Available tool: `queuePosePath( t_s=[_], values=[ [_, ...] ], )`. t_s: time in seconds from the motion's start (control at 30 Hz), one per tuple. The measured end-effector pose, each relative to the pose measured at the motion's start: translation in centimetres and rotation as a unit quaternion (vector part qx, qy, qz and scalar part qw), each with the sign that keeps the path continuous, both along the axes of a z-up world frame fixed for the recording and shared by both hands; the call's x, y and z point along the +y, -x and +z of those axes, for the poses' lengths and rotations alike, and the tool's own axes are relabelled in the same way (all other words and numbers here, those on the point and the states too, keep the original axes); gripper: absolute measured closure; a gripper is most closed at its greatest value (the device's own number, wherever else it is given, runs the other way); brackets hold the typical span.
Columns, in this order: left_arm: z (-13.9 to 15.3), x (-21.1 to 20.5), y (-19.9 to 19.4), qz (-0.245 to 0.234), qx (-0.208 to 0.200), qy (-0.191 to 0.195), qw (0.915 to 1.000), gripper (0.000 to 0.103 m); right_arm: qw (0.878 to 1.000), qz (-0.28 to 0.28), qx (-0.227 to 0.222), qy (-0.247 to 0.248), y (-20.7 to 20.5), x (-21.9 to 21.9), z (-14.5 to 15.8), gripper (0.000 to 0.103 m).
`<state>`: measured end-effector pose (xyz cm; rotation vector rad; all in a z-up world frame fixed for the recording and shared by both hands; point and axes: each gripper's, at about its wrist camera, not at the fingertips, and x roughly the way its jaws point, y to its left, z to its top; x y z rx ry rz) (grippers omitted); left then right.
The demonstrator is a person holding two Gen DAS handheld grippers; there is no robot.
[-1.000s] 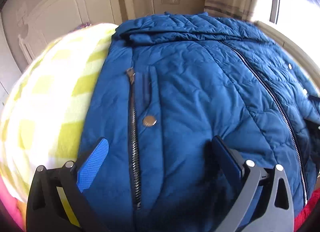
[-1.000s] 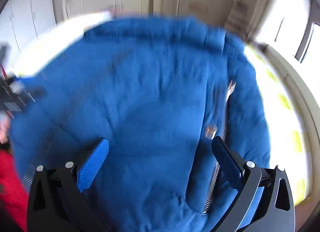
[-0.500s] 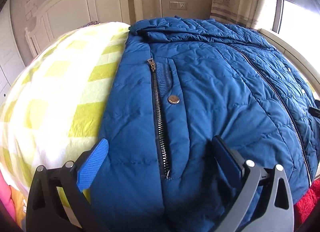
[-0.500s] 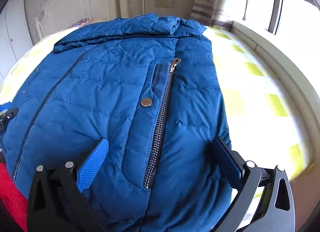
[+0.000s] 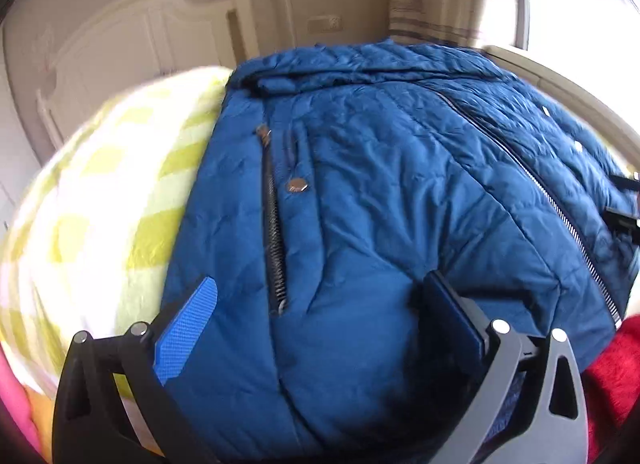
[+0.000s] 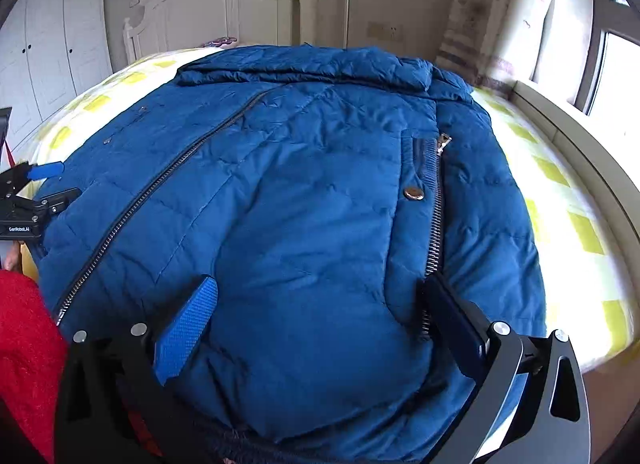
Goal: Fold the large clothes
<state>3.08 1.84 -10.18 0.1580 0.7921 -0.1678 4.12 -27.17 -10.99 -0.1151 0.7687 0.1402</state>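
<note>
A blue jacket (image 6: 304, 192) lies spread front-up on the bed (image 6: 568, 224), its collar toward the headboard (image 6: 216, 12). The left gripper (image 5: 320, 304) hangs over the jacket's hem near one pocket zipper (image 5: 274, 232), fingers spread wide and holding nothing. The right gripper (image 6: 320, 304) hangs over the hem by the other pocket zipper (image 6: 436, 224), fingers likewise wide apart and empty. A red cloth (image 6: 24, 352) sits beside the hem.
</note>
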Motion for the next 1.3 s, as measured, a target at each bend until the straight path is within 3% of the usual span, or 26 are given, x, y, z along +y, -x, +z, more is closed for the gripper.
queuePosePath(
  t_s=[0.13,0.3,0.33,0.5,0.6,0.73,0.8,0.87,0.9,0.93,0.97,1.03,1.1,1.2,1.3],
  values=[
    [1.1,2.8,0.6,0.043,-0.024,0.005,0.9988,0.002,0.998,-0.053,-0.028,0.017,1.7,-3.1,1.9,0.005],
    [0.0,5.9,0.3,0.043,0.022,0.093,0.9945,0.002,0.99,-0.118,0.011,-0.075,2.7,-9.3,-0.2,0.005],
    [-0.1,5.7,0.5,0.04,0.015,0.088,0.9952,0.002,0.99,-0.115,-0.008,-0.087,3.4,-9.4,-0.3,0.004],
    [-0.4,3.4,1.7,0.01,0.013,0.043,0.9989,0.002,0.995,-0.089,0.002,-0.041,3.9,-6.8,-1.0,0.011],
    [-0.6,3.5,2.4,0.007,0.019,0.05,0.9986,0.002,0.996,-0.086,0.012,-0.019,4.3,-5.8,-1.7,0.013],
    [-0.8,3.5,2.6,0.005,0.019,0.043,0.9989,0.002,0.989,-0.108,0.053,-0.092,3.8,-7.5,-3.9,0.014],
    [-0.8,3.3,2.4,0.004,0.018,0.04,0.999,0.003,0.986,-0.111,0.042,-0.113,4.2,-7.7,-4.0,0.016],
    [-0.5,3.0,2.8,-0.023,0.011,0.045,0.9986,0.029,0.991,-0.085,0.029,-0.097,4.5,-7.0,-3.7,0.036],
    [-0.2,2.9,3.1,-0.039,0.005,0.047,0.9981,0.058,0.992,-0.074,0.028,-0.095,4.8,-6.8,-3.5,0.043],
    [0.1,2.8,3.3,-0.051,0.005,0.055,0.9972,0.071,0.993,-0.064,0.028,-0.091,5.1,-6.7,-3.2,0.056],
    [0.2,2.6,3.5,-0.055,0.001,0.058,0.9968,0.075,0.994,-0.058,0.026,-0.089,5.3,-6.7,-2.9,0.067],
    [0.4,1.6,4.7,-0.055,-0.034,0.04,0.9971,0.084,0.995,-0.055,0.01,-0.082,6.0,-6.4,-2.3,0.078],
    [1.1,0.6,5.9,-0.051,-0.069,0.017,0.9962,0.086,0.996,-0.063,-0.014,-0.062,7.2,-5.8,-1.6,0.081],
    [3.5,1.4,7.4,-0.043,-0.109,0.045,0.9921,0.087,0.994,-0.07,-0.063,-0.058,9.1,-5.2,0.8,0.083],
    [6.2,2.2,8.8,-0.053,-0.149,0.056,0.9858,0.087,0.988,-0.06,-0.132,-0.056,11.0,-4.5,5.2,0.085]
  ],
)
